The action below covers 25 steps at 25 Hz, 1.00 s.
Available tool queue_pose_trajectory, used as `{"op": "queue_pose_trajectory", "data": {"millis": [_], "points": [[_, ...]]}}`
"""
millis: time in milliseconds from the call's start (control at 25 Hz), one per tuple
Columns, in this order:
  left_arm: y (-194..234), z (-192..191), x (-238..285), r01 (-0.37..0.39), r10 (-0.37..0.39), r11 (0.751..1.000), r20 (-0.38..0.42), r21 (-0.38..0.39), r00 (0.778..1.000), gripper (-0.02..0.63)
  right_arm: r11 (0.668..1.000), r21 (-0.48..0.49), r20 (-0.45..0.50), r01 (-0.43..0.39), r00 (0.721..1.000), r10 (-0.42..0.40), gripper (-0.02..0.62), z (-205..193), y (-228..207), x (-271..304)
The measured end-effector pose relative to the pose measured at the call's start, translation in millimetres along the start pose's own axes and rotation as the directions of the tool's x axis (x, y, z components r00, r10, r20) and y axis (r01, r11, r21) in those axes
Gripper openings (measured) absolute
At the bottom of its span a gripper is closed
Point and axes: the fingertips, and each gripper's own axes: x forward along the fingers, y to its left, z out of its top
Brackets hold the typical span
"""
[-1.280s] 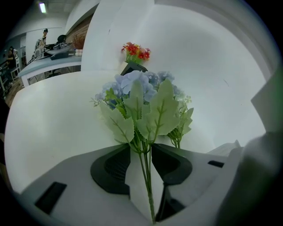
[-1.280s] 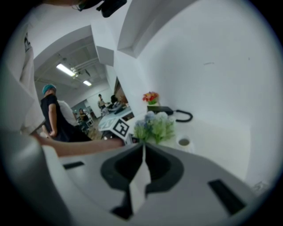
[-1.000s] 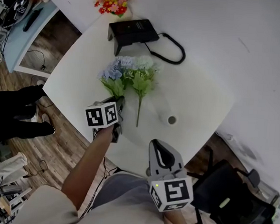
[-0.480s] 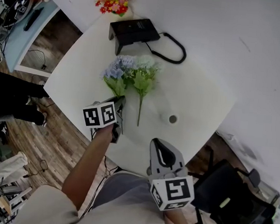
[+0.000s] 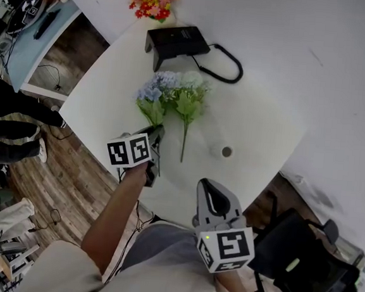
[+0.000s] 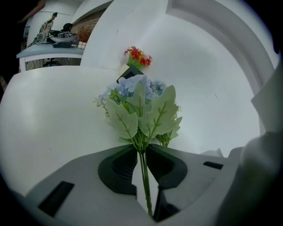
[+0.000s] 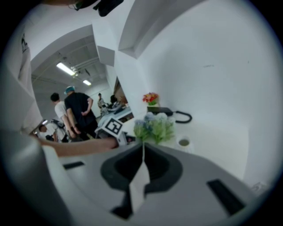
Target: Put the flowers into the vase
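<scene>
left gripper (image 6: 140,149): jaws just been closing, now pinching the stem (image 6: 144,176) of the blue bunch (image 5: 152,95), which is flat on the table (image 5: 261,117)
right gripper (image 7: 142,148): closed, empty, hanging back
vase (image 5: 226,152): upright, just past the white bunch (image 5: 190,99)
tip: squeeze firm before lifting or it'll probably swivel; lift clear of the white bunch, then tip stem-end down over the mouth

From above, my left gripper (image 5: 156,132) covers the lower stem of the blue flowers (image 5: 152,95), on which its jaws have just been closing. In the left gripper view, the blooms mask most of the black box (image 6: 128,73). A bystander (image 5: 14,105) is cropped at the head view's left edge. The people (image 7: 77,110) in the right gripper view are too small to make out.
</scene>
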Motion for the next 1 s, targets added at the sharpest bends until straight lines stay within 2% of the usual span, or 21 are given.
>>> {"op": "queue_pose_trajectory", "data": {"millis": [600, 1000], "points": [[-5.1, -3.1, -24.6, 0.051, -0.050, 0.999, 0.047, -0.011, 0.998, 0.072, 0.999, -0.044, 0.025, -0.004, 1.000, 0.005, 0.025, 0.4, 15.8, -10.5], [-10.0, -12.0, -40.6, 0.127, -0.122, 0.990, 0.070, -0.066, 0.990, 0.066, 0.997, -0.071, 0.039, -0.004, 0.999, 0.007, 0.023, 0.4, 26.2, -19.0]]}}
